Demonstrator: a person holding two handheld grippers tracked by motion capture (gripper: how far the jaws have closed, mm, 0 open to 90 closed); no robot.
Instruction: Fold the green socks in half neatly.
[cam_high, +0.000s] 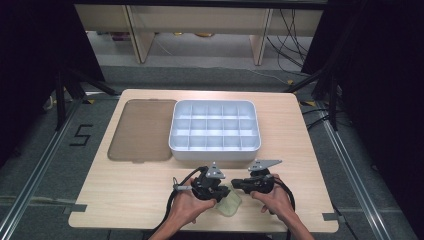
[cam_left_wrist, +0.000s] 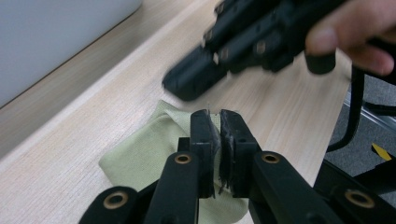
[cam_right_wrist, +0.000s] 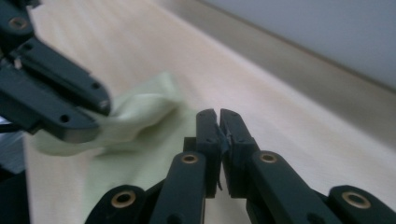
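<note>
Pale wooden table (cam_high: 125, 195), with a white compartment tray (cam_high: 215, 145) at its middle: near the front edge a person's left gripper (cam_high: 220, 192) pinches a light green cloth (cam_high: 229, 204), while the right gripper (cam_high: 235, 186), jaws closed and empty, hovers just beside it.

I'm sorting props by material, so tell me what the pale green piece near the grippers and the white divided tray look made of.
Cloth: looks like soft woven fabric, matte, since it folds and bunches on the table. Tray: probably moulded plastic, smooth with a slight sheen, with thin even dividers and rounded corners; painted metal can't be ruled out.
</note>
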